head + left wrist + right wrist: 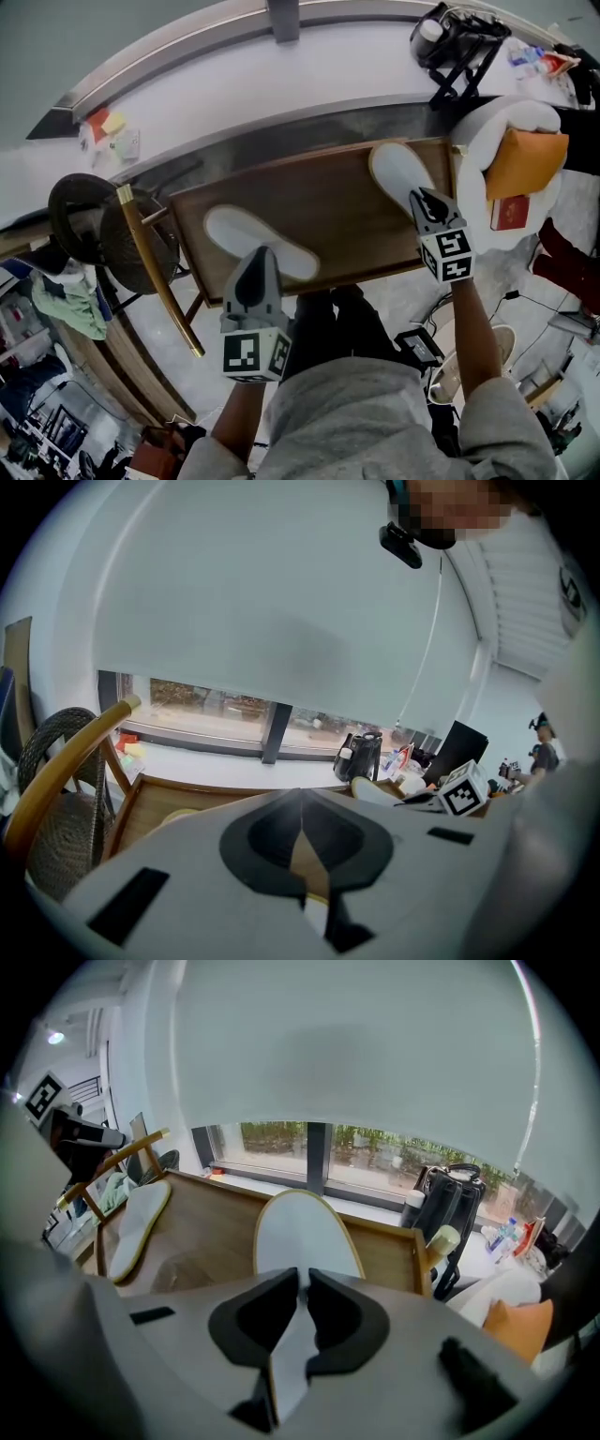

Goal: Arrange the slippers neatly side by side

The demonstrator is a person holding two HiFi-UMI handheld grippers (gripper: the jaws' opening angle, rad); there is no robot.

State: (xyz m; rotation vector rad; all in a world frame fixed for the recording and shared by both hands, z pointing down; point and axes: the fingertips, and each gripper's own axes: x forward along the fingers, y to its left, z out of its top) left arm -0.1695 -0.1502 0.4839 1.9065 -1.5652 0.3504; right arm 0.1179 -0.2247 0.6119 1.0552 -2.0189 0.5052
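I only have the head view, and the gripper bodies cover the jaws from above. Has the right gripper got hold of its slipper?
Observer: Its own view shows the right gripper closed on the near end of the right slipper, on the table.
Operator: And the left one?
Observer: The left gripper has its jaws together. Only a pale sliver, probably the left slipper, shows behind them; I see nothing gripped.

Daylight is admitted through the window beneath a blind, and the scenes are softly, evenly lit. Faint shadows are cast on the table. Strong fisheye bending and dark vignetting are seen at the edges. The left gripper and right gripper are rendered soft up close.
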